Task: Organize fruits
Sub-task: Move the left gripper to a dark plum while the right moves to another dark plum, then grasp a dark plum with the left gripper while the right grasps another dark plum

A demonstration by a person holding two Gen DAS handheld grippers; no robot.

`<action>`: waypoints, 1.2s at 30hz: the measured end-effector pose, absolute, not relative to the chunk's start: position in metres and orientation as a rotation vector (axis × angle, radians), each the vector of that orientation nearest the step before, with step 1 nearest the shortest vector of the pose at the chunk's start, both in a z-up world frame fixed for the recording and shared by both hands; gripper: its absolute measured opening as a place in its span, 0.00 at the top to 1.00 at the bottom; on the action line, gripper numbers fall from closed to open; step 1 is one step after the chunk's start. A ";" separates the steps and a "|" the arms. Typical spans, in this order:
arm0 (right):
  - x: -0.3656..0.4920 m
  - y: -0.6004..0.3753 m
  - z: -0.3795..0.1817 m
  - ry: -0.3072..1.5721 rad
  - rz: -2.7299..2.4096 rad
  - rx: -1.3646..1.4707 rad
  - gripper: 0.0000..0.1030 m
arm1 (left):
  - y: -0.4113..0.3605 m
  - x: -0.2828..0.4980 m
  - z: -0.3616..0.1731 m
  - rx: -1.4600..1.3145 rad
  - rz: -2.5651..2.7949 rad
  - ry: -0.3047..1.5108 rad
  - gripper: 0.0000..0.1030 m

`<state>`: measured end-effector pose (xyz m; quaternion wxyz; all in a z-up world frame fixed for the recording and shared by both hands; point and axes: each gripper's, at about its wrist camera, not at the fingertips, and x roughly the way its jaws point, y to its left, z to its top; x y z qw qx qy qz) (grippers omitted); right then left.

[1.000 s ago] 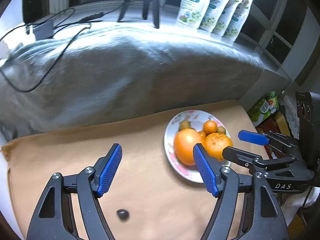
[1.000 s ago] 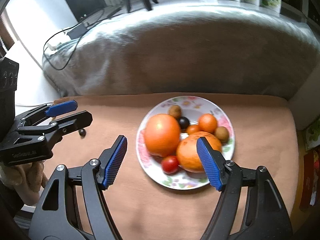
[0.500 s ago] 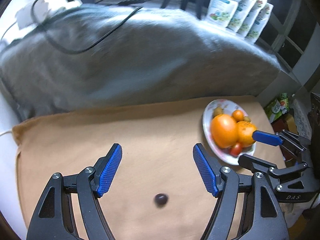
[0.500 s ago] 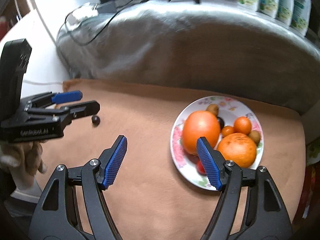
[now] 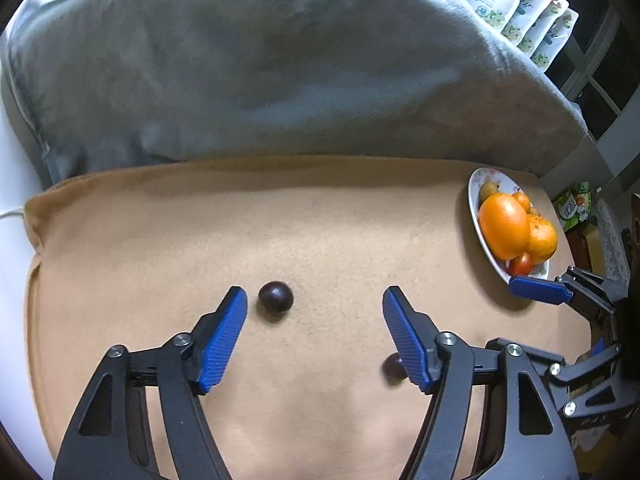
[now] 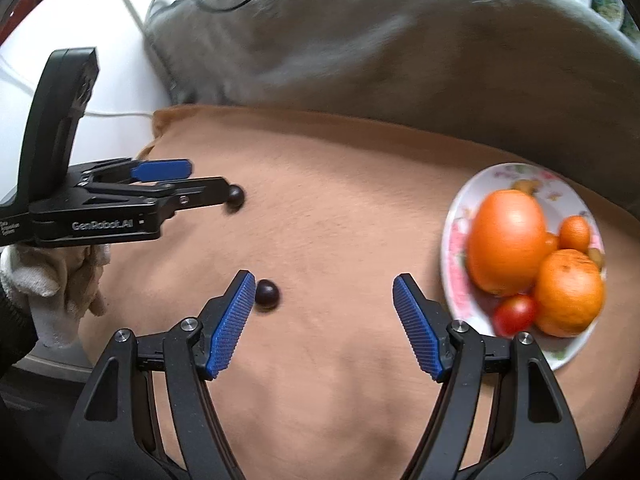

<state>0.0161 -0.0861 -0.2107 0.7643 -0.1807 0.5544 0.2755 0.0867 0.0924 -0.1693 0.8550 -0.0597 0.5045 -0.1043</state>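
While both jaws close, each dark grape (image 5: 275, 297) (image 6: 267, 293) beside a left pad, seemingly untouched, unclamped.

Two dark grapes (image 5: 275, 297) (image 6: 266, 293) lie loose on tan cloth (image 5: 340, 240), well apart from floral plate (image 6: 456, 216) w/ large orange (image 6: 506, 242), mandarin (image 6: 568, 292), cherry tomato (image 6: 514, 314) & smaller fruit piled together at right.

The left gripper (image 6: 208, 186) bears "GenRobot.AI" in pale letters on the side of its black body, with smaller print near its rear too small to read. The pouches (image 5: 520, 12) far right carry printed labels, but their wording is blurred and cannot be made out.
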 end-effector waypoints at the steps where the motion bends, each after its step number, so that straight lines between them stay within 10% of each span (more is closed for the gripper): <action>1: 0.015 -0.082 -0.215 1.216 0.612 -0.396 0.35 | 0.095 0.087 -0.173 -0.129 -0.219 1.067 0.36; 11: 0.006 -0.060 -0.243 1.278 0.668 -0.417 0.50 | 0.111 0.091 -0.195 -0.196 -0.226 1.109 0.58; 36: 0.006 -0.037 -0.283 1.333 0.658 -0.457 0.69 | 0.104 0.111 -0.219 -0.191 -0.260 1.128 0.71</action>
